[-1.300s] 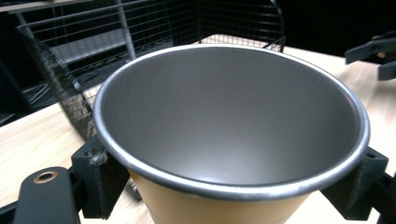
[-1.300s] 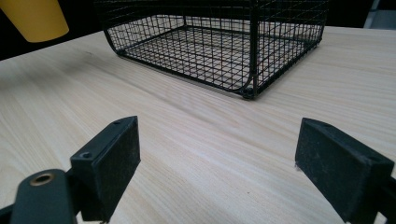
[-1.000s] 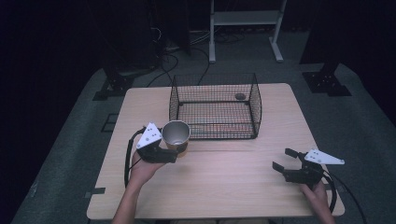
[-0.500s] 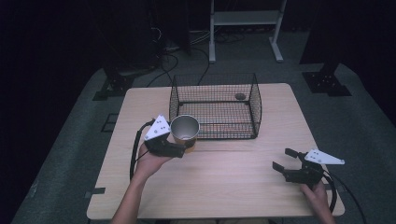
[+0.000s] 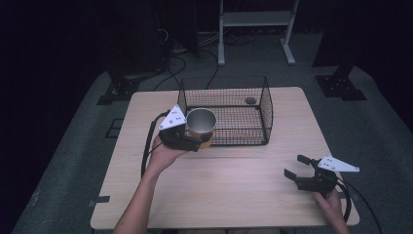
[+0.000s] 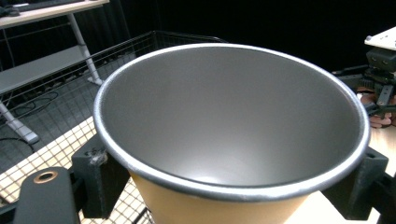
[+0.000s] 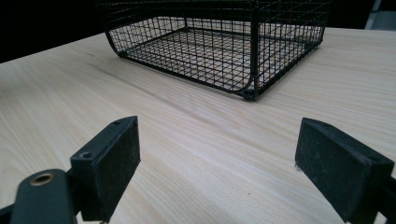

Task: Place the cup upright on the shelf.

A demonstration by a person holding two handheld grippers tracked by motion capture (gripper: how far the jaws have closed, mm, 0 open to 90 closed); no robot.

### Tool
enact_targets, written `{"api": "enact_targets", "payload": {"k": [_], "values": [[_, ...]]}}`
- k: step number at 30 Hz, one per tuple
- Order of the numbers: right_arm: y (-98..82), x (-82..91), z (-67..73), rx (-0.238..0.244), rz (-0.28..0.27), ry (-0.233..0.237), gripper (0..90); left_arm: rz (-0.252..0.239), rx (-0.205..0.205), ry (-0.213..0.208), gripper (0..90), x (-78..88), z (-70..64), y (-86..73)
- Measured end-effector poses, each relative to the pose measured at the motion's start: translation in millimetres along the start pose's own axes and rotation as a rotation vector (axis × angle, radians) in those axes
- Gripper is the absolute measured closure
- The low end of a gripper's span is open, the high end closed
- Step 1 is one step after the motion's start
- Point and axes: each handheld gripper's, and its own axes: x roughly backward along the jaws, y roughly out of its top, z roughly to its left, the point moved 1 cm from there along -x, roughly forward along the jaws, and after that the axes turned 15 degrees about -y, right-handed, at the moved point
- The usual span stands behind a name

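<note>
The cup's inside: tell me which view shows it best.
The left gripper view: the cup is close, its grey interior open to the camera and apparently empty. The high view shows the cup small; the right gripper view shows the wire basket instead.

No legible text, labels, brands or numbers anywhere: cup (image 6: 233, 140), wire basket (image 5: 225, 111), table (image 5: 234, 195) and both grippers' plates carry no readable markings; dots only on plates.
</note>
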Motion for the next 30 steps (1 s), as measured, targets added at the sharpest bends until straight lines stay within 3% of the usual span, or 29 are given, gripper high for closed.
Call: {"api": "enact_targets", "payload": {"k": [13, 24, 30], "values": [[0.0, 0.1, -0.5, -0.005, -0.001, 0.001, 13.0, 0.021, -0.004, -0.024, 14.7, -21.1, 17.2, 15.7], [0.1, -0.3, -0.8, -0.006, -0.003, 0.003, 13.0, 0.025, 0.004, -0.064, 14.7, -40.8, 38.6, 25.9], [0.1, -0.2, -0.6, -0.008, -0.004, 0.005, 13.0, 0.041, 0.012, -0.064, 14.7, -50.2, 50.0, 30.5]]}}
